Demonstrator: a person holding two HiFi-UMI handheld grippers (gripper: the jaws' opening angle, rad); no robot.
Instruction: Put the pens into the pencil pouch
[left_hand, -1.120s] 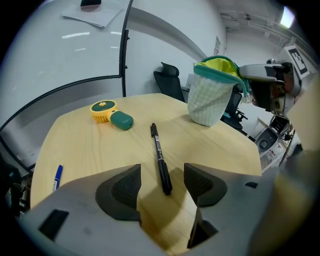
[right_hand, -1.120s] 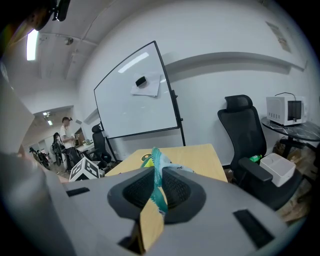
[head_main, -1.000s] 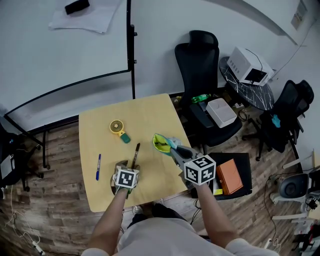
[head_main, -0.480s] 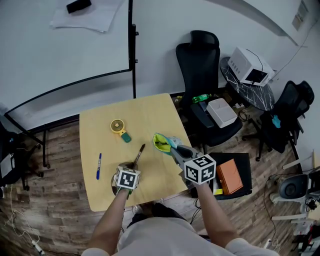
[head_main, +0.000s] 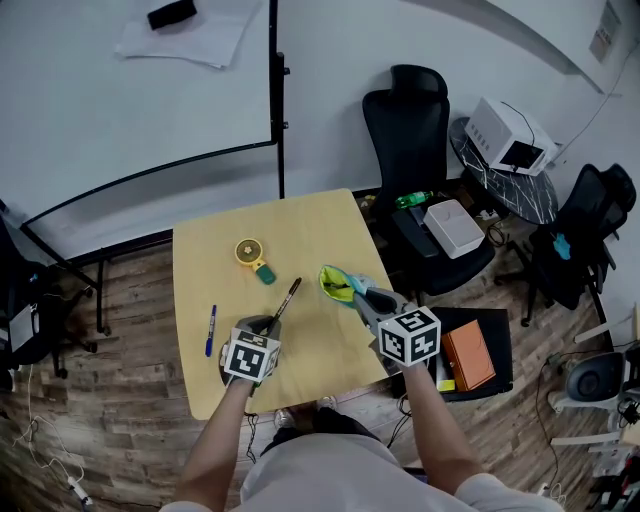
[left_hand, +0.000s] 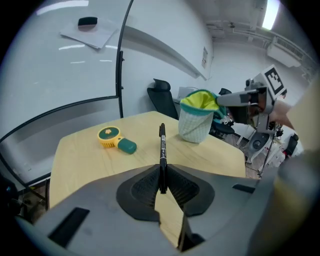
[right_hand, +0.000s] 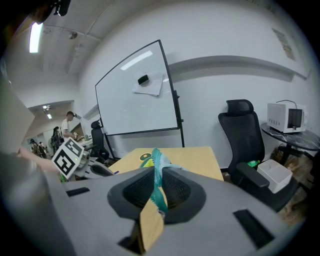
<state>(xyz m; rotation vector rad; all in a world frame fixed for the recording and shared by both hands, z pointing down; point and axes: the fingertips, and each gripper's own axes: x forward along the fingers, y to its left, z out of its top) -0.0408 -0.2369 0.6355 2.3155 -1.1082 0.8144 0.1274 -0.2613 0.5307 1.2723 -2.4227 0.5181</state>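
A black pen (left_hand: 162, 145) sticks out forward from my left gripper (left_hand: 162, 176), whose jaws have just been closing and now pinch the pen's near end; it hangs above the wooden table (head_main: 215, 260). In the head view the black pen (head_main: 287, 300) points toward the pouch. The pale green pencil pouch (head_main: 338, 284) with a yellow lining stands open-mouthed near the table's right edge. My right gripper (right_hand: 156, 186) is shut on the pouch's teal rim (right_hand: 157, 172). From the left gripper view the pouch (left_hand: 196, 121) is to the right of the pen tip. A blue pen (head_main: 211, 330) lies at the table's left.
A yellow and green hand fan (head_main: 250, 254) lies at the table's middle back. A whiteboard on a stand (head_main: 130, 90) is behind the table. Black office chairs (head_main: 420, 130) and a stool bearing an orange box (head_main: 468, 355) crowd the right side.
The black pen lay on the table before the open left gripper; the jaws closed on it and lifted it, its tip swinging right toward the pouch. The right gripper kept still.
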